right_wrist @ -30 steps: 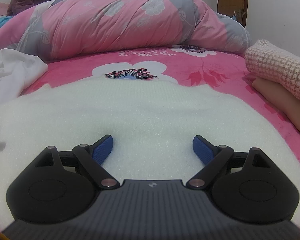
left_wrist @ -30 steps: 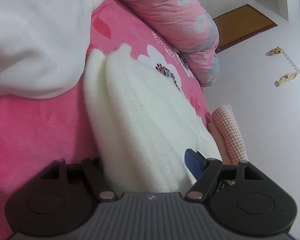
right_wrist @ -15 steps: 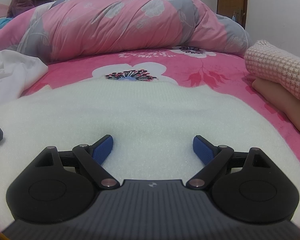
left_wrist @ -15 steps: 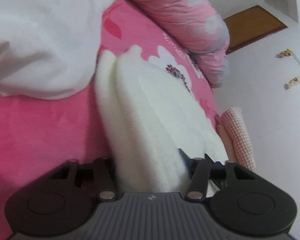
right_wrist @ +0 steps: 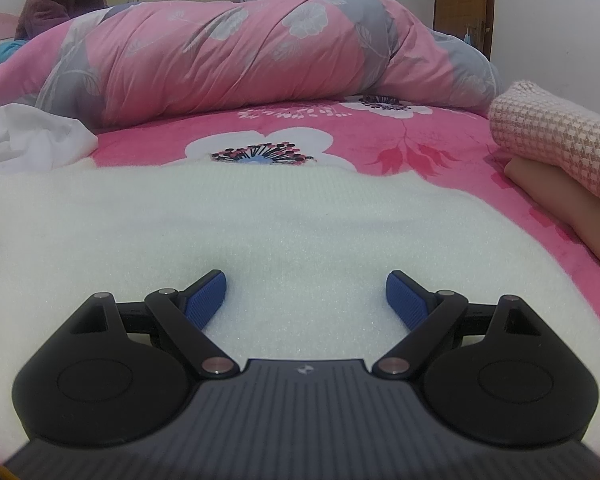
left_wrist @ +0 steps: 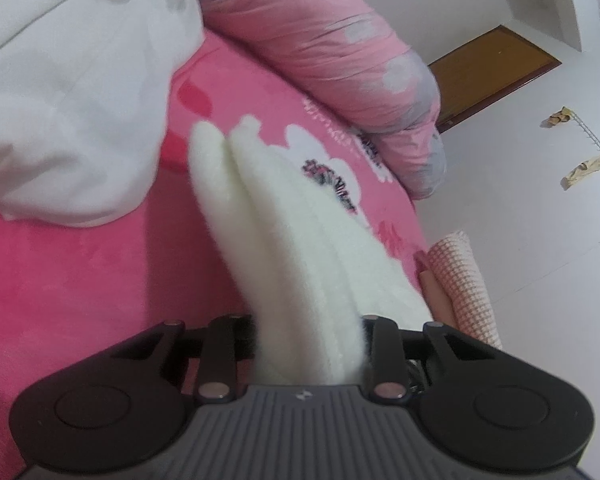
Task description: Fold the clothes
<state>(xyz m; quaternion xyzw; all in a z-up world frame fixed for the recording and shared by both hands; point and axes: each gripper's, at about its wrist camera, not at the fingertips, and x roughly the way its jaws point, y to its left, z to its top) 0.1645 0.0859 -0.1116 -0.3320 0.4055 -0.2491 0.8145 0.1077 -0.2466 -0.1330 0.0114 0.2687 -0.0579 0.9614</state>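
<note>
Cream knitwear (right_wrist: 300, 216) lies spread flat on the pink flowered bed cover (right_wrist: 440, 148), filling the near half of the right wrist view, its far hem running straight across just below a big white blossom printed on the cover. The right gripper (right_wrist: 305, 296) rests low over the middle of this garment with its jaws standing wide — both blue pads (right_wrist: 206, 300) are bare, fabric under them but nothing pinched between.

On the left side the same cream knitwear (left_wrist: 300, 240) is gathered into a thick ridge of several layers that rises off the cover and runs straight into the left gripper (left_wrist: 308, 356). Its jaws are closing, drawn narrow, and the bunched fabric sits between the two black finger arms and hides the pads, so the folded edge is pinched there.

A white garment (left_wrist: 72, 92) is heaped on the cover to the left of the ridge, apart from it. A rolled pink and grey quilt (right_wrist: 252, 52) lies across the far side of the bed. At the right edge of the bed a pink checked cloth (right_wrist: 556, 136) sits folded on top of a peach-coloured one (right_wrist: 560, 204) — both clear of the knitwear. A person in a purple jacket (right_wrist: 60, 4) sits beyond the quilt.
</note>
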